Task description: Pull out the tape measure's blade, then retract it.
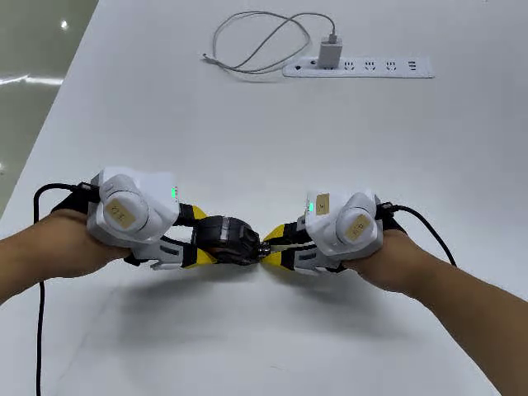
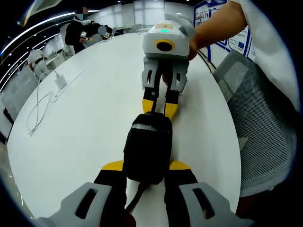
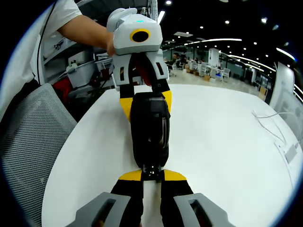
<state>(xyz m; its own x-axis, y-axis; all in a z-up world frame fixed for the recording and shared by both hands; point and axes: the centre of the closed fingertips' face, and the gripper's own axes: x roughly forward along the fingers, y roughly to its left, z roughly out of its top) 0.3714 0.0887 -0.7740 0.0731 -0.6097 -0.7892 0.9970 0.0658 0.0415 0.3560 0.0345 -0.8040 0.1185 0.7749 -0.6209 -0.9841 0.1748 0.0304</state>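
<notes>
A black tape measure [image 1: 228,239] hangs just above the white table between the two grippers. My left gripper [image 1: 200,240] is shut on its case [image 2: 147,149], the yellow-tipped fingers [image 2: 112,166] pressing both sides. My right gripper [image 1: 268,247] faces it from the right and is shut on the blade's end hook [image 3: 151,172] at the case mouth. In the right gripper view the case [image 3: 150,127] stands just beyond the closed jaws. No length of blade shows between hook and case.
A white power strip [image 1: 360,67] with a charger [image 1: 330,53] and a looped white cable [image 1: 256,41] lies at the table's far side. A grey mesh chair [image 2: 258,118] stands beside the table edge. People sit at the far end [image 2: 83,26].
</notes>
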